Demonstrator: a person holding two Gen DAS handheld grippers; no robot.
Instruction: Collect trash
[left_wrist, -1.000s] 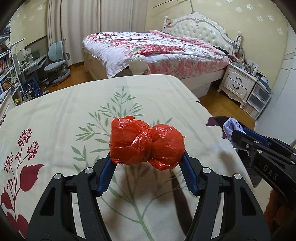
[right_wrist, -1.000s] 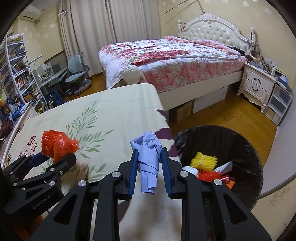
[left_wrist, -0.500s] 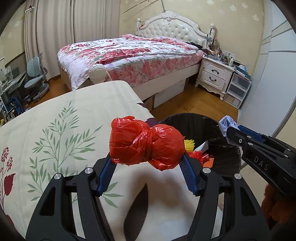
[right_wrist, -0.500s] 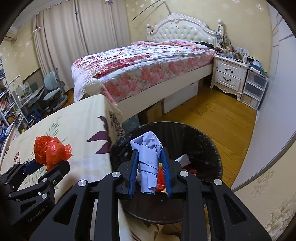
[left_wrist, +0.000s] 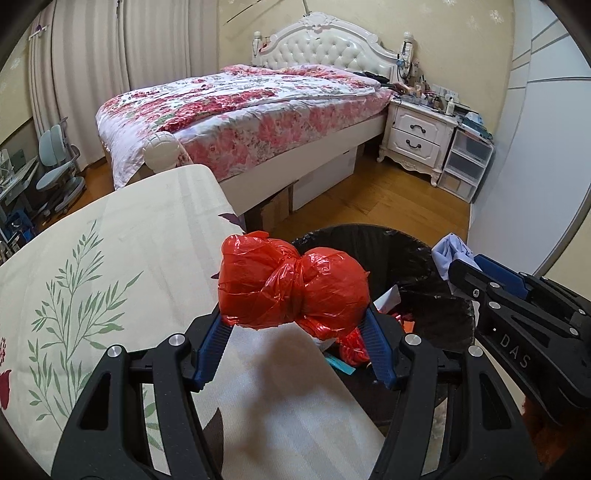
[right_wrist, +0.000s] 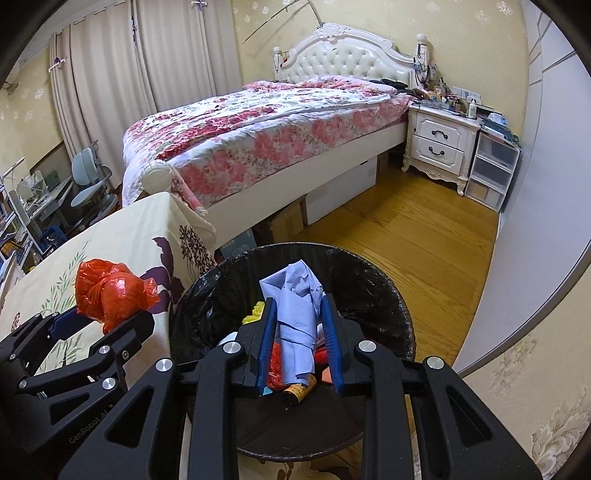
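My left gripper (left_wrist: 293, 325) is shut on a crumpled red plastic bag (left_wrist: 291, 284) and holds it over the table's right edge, beside the black-lined trash bin (left_wrist: 436, 258). The bag also shows in the right wrist view (right_wrist: 110, 291). My right gripper (right_wrist: 299, 325) is shut on a crumpled light blue paper wad (right_wrist: 297, 314) and holds it above the open bin (right_wrist: 384, 295). The bin holds yellow, red and white trash. The wad also shows at the right of the left wrist view (left_wrist: 450, 254).
The table (left_wrist: 110, 258) has a cream cloth with leaf and flower prints. A bed (right_wrist: 277, 125) with a floral cover stands behind. A white nightstand (right_wrist: 439, 144) and plastic drawers (right_wrist: 491, 170) stand at the far right. A wood floor (right_wrist: 406, 236) surrounds the bin.
Both grippers have moved right, off the table and toward the bin. The blue wad is now centred over the bin; the red bag has reached the table's edge.
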